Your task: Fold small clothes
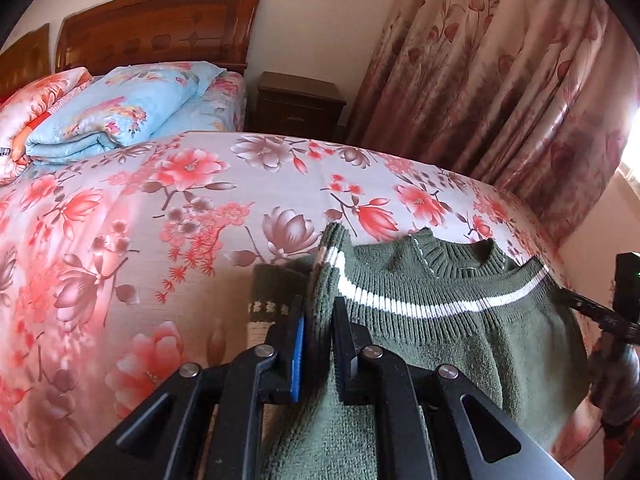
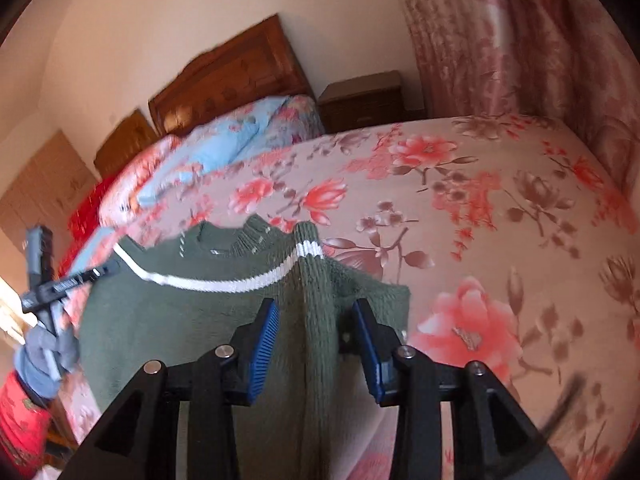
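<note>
A small green knit sweater (image 1: 432, 344) with a white stripe lies on the flowered bed, neck away from me. My left gripper (image 1: 318, 312) is shut on the sweater's left edge, a bunched fold standing up between its fingers. In the right wrist view the sweater (image 2: 168, 320) shows again; my right gripper (image 2: 316, 316) is open, its blue pads either side of an upright fold of the sweater's right edge, with gaps to the cloth. The right gripper's body (image 1: 624, 292) shows at the far right of the left wrist view, and the left gripper (image 2: 60, 280) at the left of the right wrist view.
The bed's flowered cover (image 1: 140, 220) stretches left and ahead. A folded light-blue quilt (image 1: 116, 112) and an orange one lie near the wooden headboard (image 1: 160, 36). A dark nightstand (image 1: 298, 104) and a flowered curtain (image 1: 500, 80) stand beyond the bed.
</note>
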`<state>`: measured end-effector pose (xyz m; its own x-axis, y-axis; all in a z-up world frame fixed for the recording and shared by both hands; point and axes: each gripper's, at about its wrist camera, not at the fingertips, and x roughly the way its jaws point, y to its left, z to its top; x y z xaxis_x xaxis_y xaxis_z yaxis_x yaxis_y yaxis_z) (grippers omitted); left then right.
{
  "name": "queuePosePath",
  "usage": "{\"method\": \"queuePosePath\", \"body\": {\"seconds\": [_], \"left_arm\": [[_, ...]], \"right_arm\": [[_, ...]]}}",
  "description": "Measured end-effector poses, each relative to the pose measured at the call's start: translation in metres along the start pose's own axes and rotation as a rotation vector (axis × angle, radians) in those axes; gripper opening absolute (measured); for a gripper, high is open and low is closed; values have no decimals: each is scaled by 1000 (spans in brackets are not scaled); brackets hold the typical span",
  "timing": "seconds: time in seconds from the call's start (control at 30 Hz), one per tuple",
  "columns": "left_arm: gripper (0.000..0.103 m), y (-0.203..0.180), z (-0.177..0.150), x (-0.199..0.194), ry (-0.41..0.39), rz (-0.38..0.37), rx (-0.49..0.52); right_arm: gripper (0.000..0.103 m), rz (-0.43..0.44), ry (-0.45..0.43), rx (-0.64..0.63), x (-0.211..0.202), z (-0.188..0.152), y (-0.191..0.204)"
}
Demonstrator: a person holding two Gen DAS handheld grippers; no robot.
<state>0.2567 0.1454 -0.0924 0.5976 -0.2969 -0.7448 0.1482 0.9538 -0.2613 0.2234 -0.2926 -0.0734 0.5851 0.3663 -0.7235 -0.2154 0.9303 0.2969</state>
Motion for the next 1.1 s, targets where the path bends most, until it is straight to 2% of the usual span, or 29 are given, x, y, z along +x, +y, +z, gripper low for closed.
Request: {"method": "queuePosePath", "body": {"seconds": [0.03,0.1,0.17,0.27,0.37,0.43,0.5,0.6,0.67,0.87,0.97,1.1], "left_arm": [[103,-1,0,-2,0,2,3],[103,-3,-1,-8,-5,1,10],[103,-6,0,-19,-33,-5,16],[103,-8,14,-41,-115,-8,20],[103,-11,35,-43,-137,-1,30],[103,-13,46,-30,-96,-18,33],[103,-14,46,-8,2,-59,23],[103,-13,28,3,38,-94,5],[103,-7,14,4,31,-119,-39],[103,12,14,5,9,-78,-122],[103,5,20,7,3,-44,-60],[103,-15,20,10,-27,54,63]], "right_arm": [[32,-5,14,-20,4,1,3],[9,-61,21,-80,6,-1,14],[8,-77,-39,-105,-11,-5,25],[8,-65,-133,-60,-38,-6,28],[8,-94,-171,-15,-48,-1,24],[8,-87,-167,7,-43,4,19],[8,-67,-151,50,-35,5,12],[8,-47,-140,76,-29,-3,8],[8,-42,-130,76,-26,-9,7],[8,-26,-117,84,-20,-13,5],[9,-30,-116,68,-19,-14,9],[9,-33,-113,69,-18,-15,8]]}}
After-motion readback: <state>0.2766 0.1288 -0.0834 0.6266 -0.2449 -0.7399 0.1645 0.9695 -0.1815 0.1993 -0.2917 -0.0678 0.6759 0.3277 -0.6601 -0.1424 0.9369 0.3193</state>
